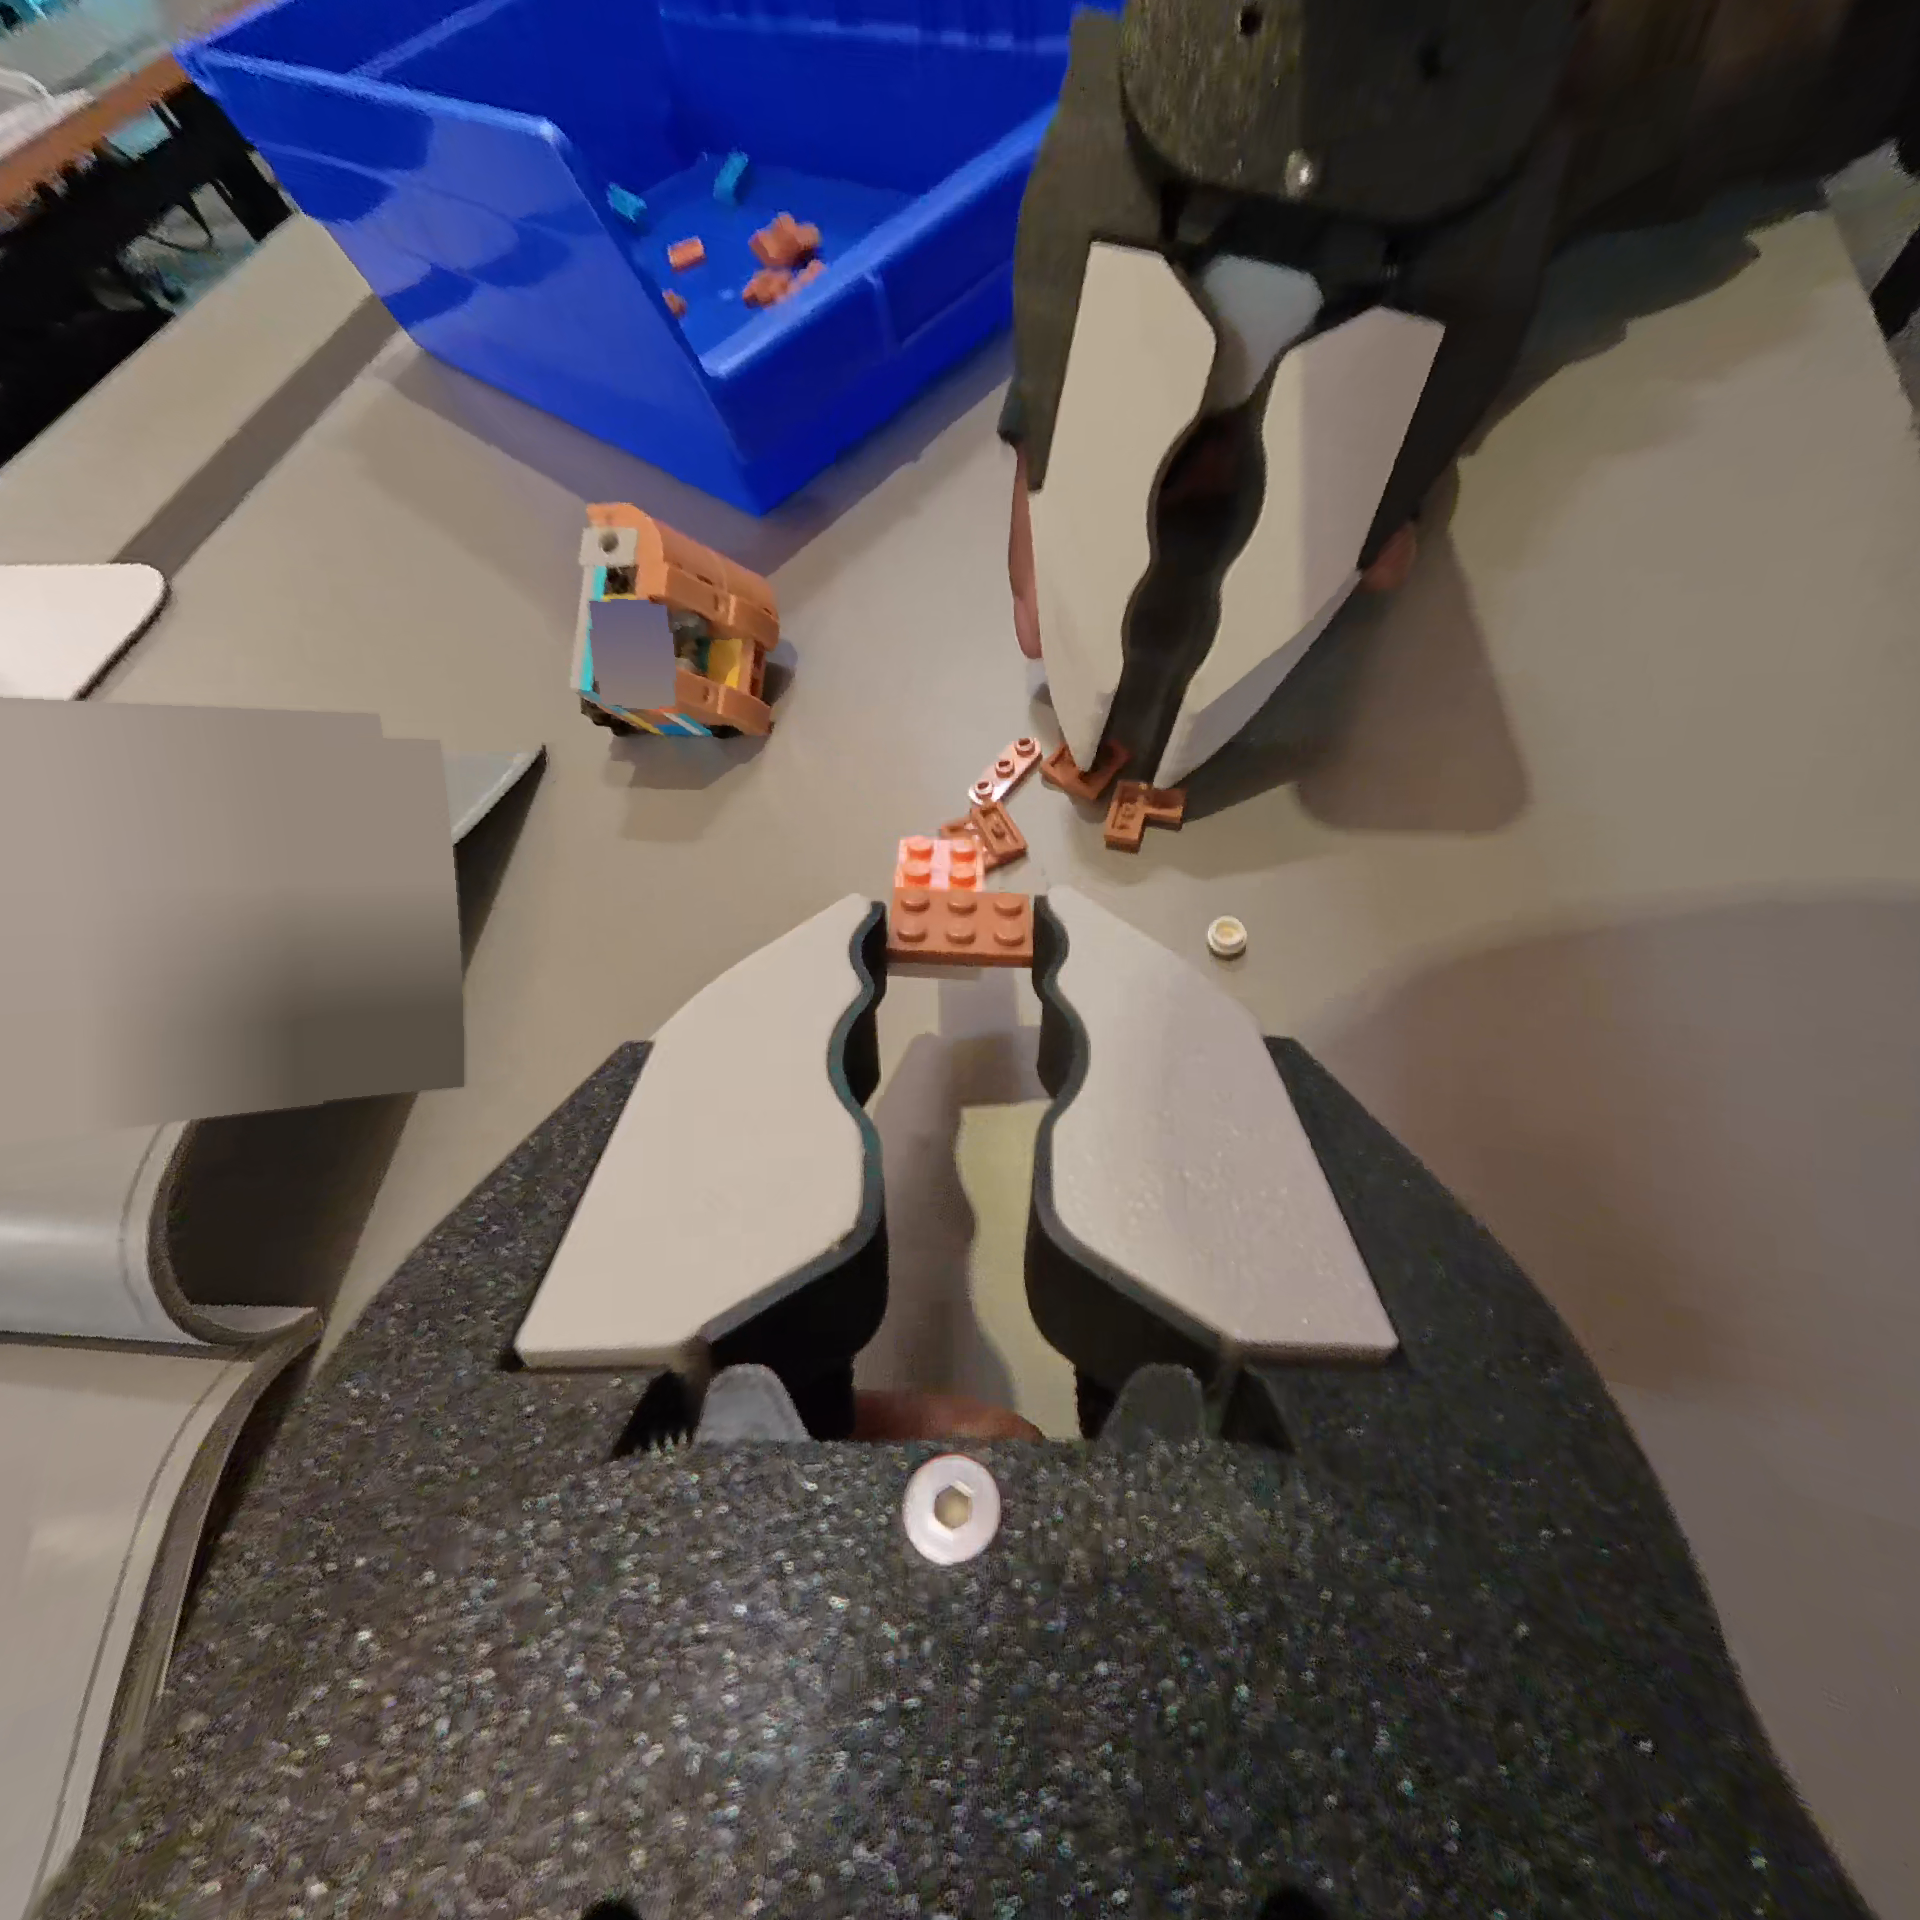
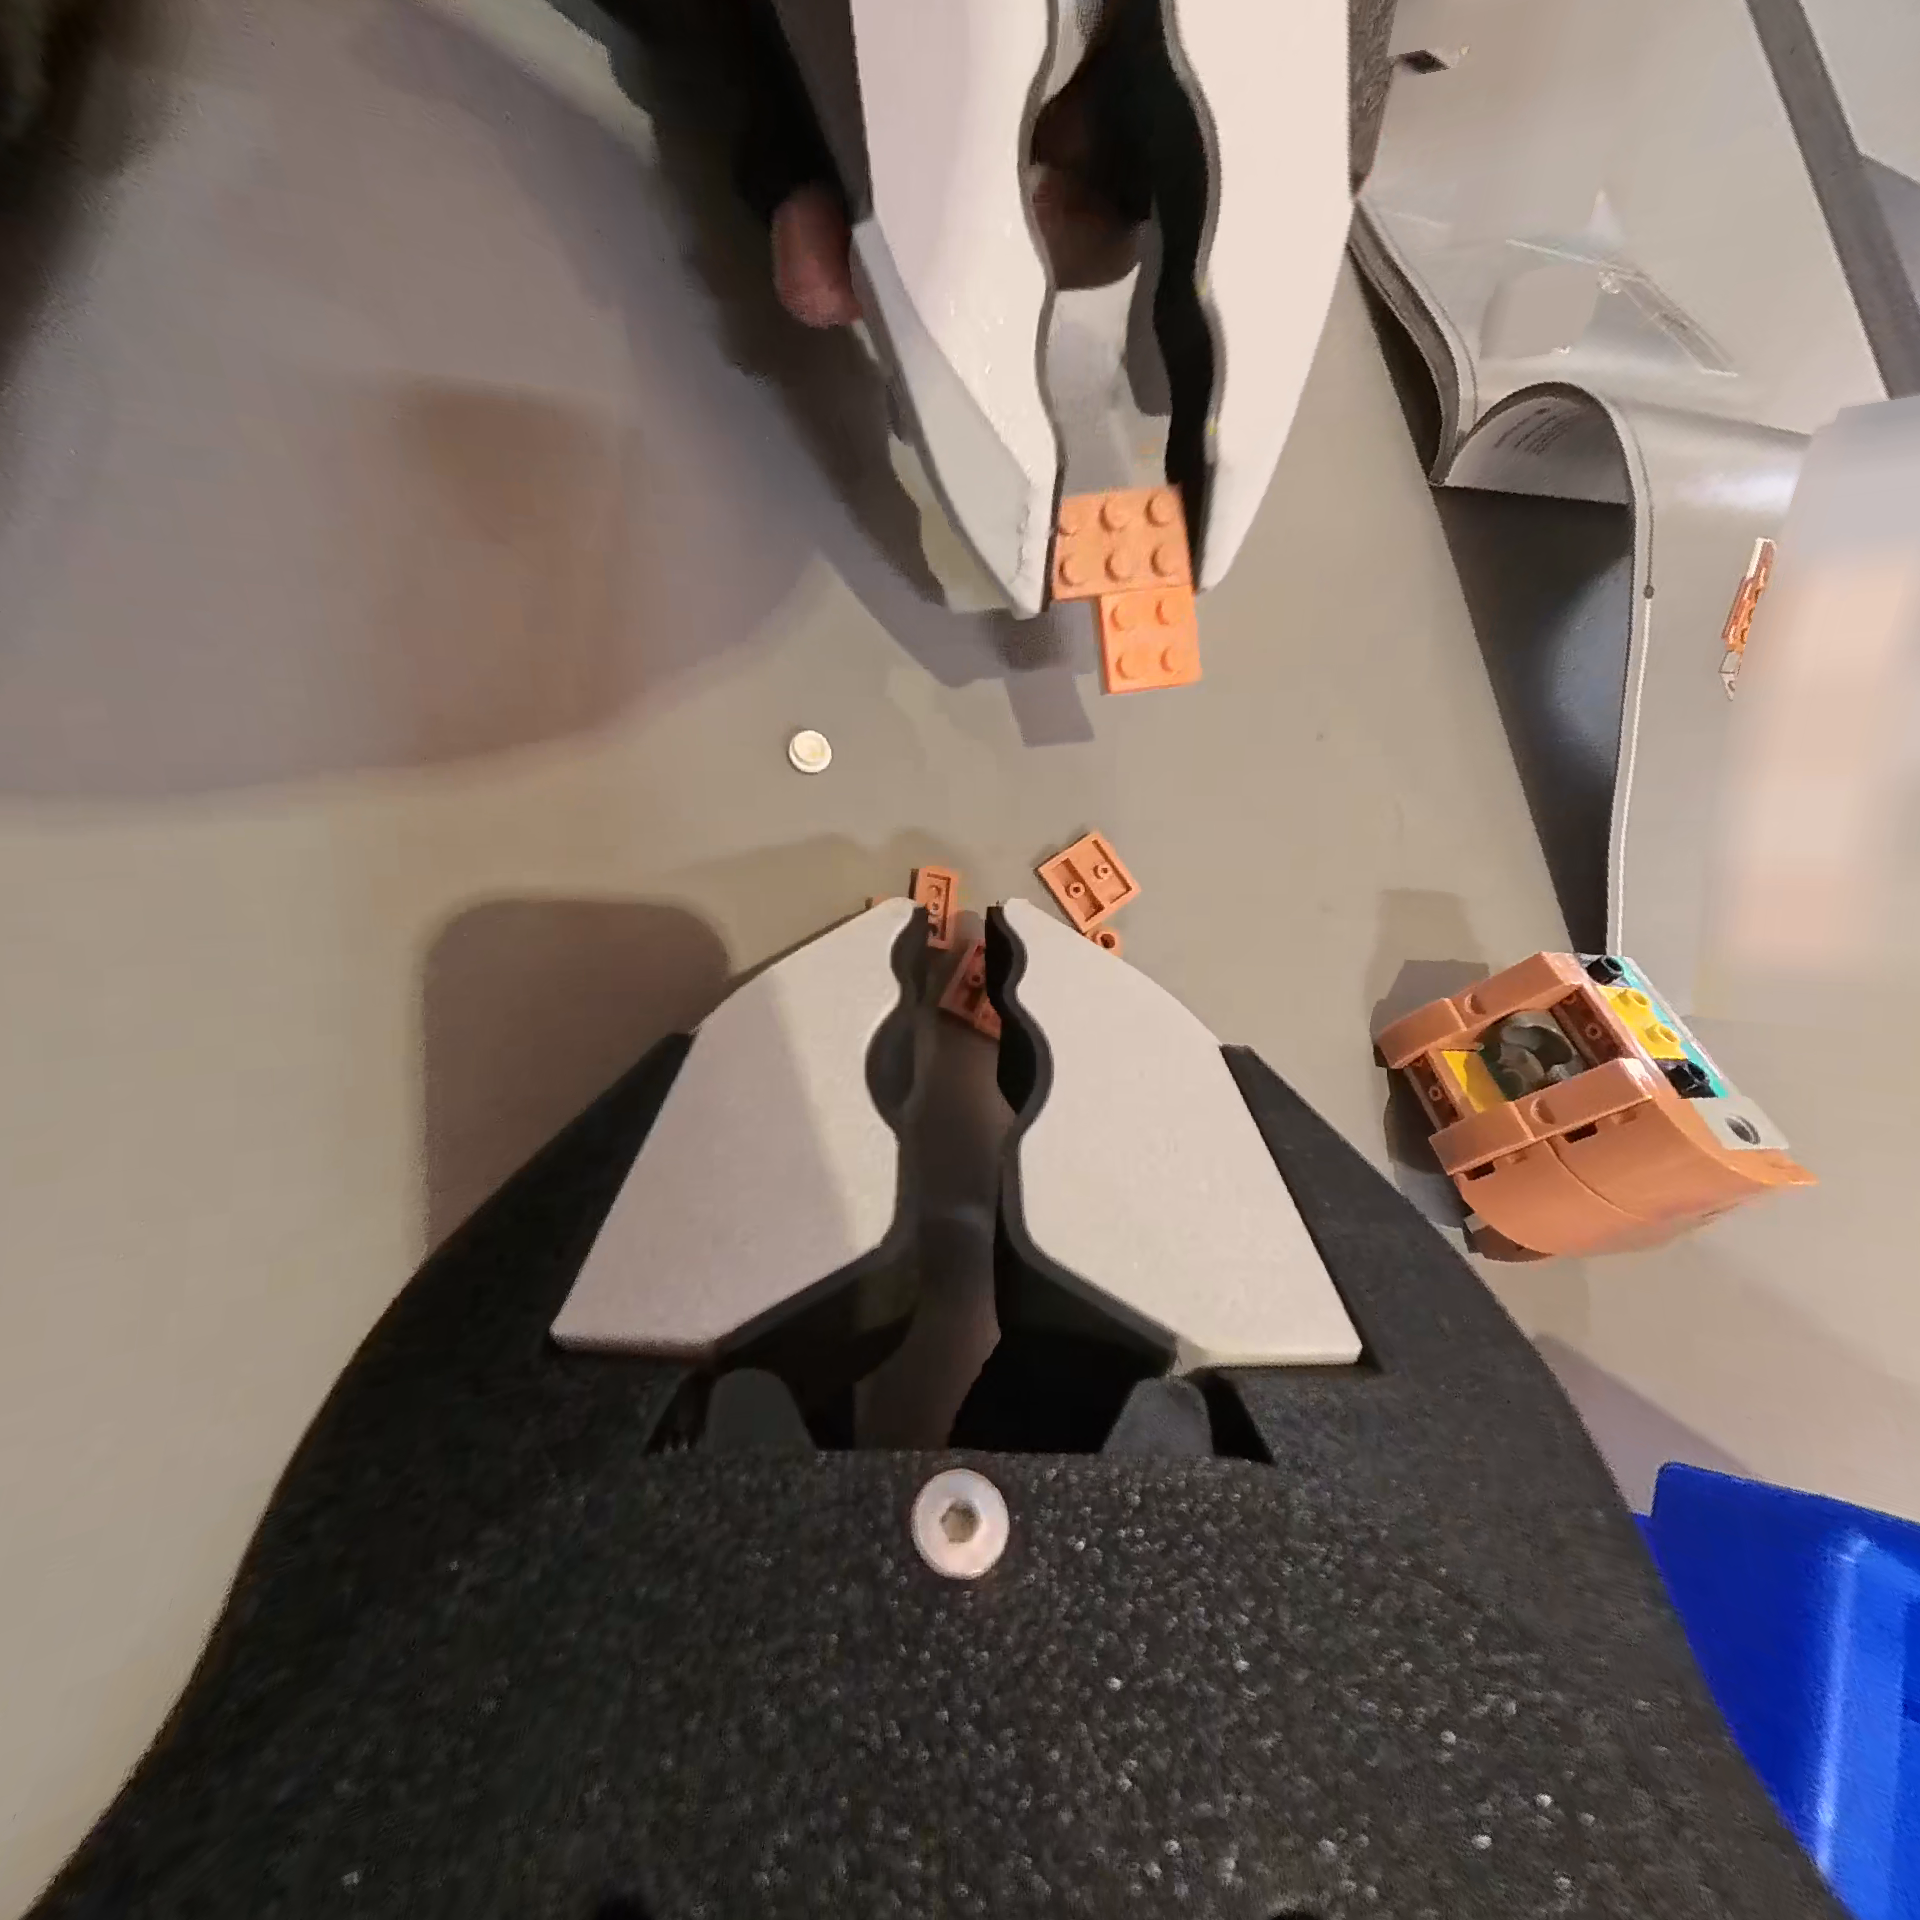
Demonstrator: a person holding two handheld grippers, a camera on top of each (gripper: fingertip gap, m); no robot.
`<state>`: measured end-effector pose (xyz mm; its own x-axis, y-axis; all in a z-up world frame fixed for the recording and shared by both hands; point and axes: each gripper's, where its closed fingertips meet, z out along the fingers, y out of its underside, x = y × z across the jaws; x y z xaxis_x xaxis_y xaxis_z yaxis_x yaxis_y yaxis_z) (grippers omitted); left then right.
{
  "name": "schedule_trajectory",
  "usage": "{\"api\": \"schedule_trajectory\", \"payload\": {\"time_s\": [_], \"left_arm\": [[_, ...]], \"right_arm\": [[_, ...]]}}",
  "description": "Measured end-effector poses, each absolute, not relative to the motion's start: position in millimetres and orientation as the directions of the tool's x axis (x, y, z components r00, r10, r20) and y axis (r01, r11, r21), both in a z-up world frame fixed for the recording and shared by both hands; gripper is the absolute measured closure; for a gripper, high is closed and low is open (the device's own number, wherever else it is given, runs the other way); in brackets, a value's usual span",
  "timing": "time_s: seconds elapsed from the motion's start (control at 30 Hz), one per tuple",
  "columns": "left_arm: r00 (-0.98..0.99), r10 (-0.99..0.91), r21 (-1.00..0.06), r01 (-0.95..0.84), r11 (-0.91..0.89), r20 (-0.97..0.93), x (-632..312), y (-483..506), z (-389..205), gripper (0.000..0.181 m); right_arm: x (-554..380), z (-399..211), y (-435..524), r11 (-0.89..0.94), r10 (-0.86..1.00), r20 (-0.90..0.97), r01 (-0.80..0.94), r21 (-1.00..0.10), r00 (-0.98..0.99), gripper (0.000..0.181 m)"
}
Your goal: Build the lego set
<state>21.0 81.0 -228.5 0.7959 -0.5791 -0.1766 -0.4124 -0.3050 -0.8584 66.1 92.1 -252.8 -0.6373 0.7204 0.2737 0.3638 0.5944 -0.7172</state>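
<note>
My left gripper (image 1: 961,912) is shut on a brown 2x3 plate (image 1: 961,927), held just above the table, with a 2x2 plate (image 1: 940,862) joined to its far edge. The same gripper (image 2: 1122,587) and plates (image 2: 1117,540) show in the right wrist view. My right gripper (image 2: 954,914) points down at the table with its fingers a narrow gap apart. Its tips sit among small brown plates (image 2: 966,995), and one tip rests on a plate (image 1: 1086,774). I cannot tell whether it grips one. A part-built brown, yellow and teal model (image 1: 670,623) lies on its side.
A blue bin (image 1: 499,239) with several loose pieces stands at the back. A white round stud (image 1: 1227,935) lies on the grey table. More small brown plates (image 1: 1003,774) and an L-shaped piece (image 1: 1143,810) lie nearby. An open booklet (image 2: 1538,436) lies beside the left gripper. Across from one pair of fingers to the other is roughly 6 cm.
</note>
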Motion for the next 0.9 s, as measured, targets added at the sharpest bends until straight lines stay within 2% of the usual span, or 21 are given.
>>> {"api": "schedule_trajectory", "payload": {"time_s": [0.3, 0.8, 0.9], "left_arm": [[0.755, -0.635, -0.757, -0.509, -0.41, -0.163, 25, 71, -254, 0.154], [0.772, -0.628, -0.748, -0.472, -0.466, -0.096, 22, 67, -257, 0.154], [0.769, -0.634, -0.762, -0.46, -0.456, -0.086, 23, 66, -254, 0.148]], "right_arm": [[69, -255, 89, 0.569, 0.727, 0.211, 0.402, -0.717, -0.653, 0.168], [69, -258, 87, 0.515, 0.764, 0.13, 0.477, -0.712, -0.632, 0.17], [70, -258, 87, 0.52, 0.765, 0.142, 0.472, -0.712, -0.629, 0.17]]}}
